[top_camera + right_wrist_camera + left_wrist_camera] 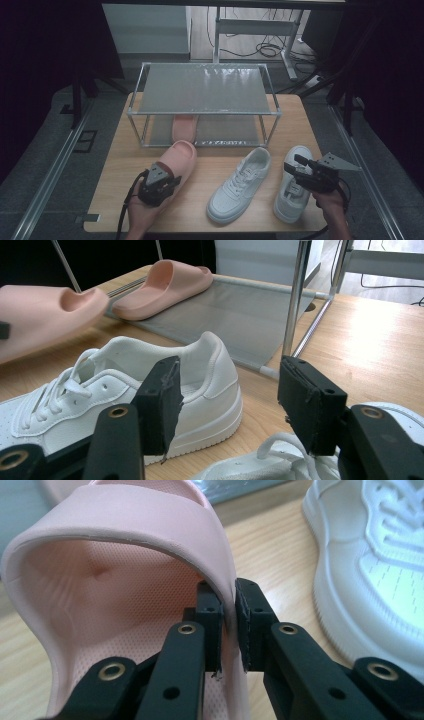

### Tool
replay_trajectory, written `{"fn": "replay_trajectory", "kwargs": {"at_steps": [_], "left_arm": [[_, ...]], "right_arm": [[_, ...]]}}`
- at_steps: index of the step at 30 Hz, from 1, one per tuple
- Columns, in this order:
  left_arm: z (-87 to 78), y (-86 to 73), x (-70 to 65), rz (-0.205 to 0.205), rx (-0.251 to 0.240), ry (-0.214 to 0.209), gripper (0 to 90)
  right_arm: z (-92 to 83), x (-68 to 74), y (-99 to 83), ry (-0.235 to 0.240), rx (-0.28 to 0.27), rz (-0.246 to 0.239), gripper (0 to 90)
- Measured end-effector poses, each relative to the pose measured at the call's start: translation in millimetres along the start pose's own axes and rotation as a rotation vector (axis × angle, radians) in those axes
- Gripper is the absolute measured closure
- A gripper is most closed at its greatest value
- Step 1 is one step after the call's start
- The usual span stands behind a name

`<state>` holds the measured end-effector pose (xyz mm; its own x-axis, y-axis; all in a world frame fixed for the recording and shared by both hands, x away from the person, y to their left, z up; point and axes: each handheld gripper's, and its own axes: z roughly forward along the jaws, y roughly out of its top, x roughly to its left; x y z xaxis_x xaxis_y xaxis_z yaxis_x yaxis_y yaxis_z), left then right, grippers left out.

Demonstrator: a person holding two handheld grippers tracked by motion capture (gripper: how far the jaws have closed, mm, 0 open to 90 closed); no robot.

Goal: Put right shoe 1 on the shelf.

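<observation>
My left gripper (170, 179) (229, 611) is shut on the side wall of a pink slipper (179, 157) (115, 580), its pads pinching the strap's edge. The slipper sits tilted at the table's left, in front of the rack; the right gripper view has it at far left (45, 315). A second pink slipper (184, 127) (165, 285) lies on the rack's lower shelf. My right gripper (292, 167) (230, 395) is open above the right white sneaker (292, 192) (260, 460), nothing between its pads. The other white sneaker (240, 185) (125, 390) (370, 565) lies mid-table.
A two-tier metal rack (205, 113) with grey mesh shelves stands at the back of the wooden table (295, 120); its top shelf is bare. Dark curtains flank the table, and cables lie on the floor behind.
</observation>
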<state>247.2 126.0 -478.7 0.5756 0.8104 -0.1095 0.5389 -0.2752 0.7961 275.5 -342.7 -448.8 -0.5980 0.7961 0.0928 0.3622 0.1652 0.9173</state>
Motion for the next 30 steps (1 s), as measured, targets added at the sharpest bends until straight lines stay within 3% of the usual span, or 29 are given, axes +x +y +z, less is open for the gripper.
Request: {"fn": "replay_trajectory", "kwargs": {"at_steps": [6,17,23,29,30], "left_arm": [[31.1,30.2,-10.5,0.021,-0.012,-0.002,82.0],[86.4,70.2,-17.8,0.001,-0.005,0.033,81.9],[129.9,91.8,-19.4,-0.067,-0.025,0.116,81.9],[150.7,96.2,-20.5,-0.103,-0.033,0.148,81.9],[156.5,97.0,-21.9,-0.103,-0.045,0.177,81.9]], "right_arm": [[-1.5,-2.1,-0.1,-0.002,-0.004,0.005,42.9],[-1.6,-2.6,0.0,0.003,-0.007,0.007,42.9],[0.7,-2.2,-0.8,0.007,0.0,0.005,42.9],[-0.8,-2.9,-0.6,0.009,-0.005,0.005,42.9],[-1.4,-3.3,-0.6,0.009,-0.007,0.007,42.9]]}}
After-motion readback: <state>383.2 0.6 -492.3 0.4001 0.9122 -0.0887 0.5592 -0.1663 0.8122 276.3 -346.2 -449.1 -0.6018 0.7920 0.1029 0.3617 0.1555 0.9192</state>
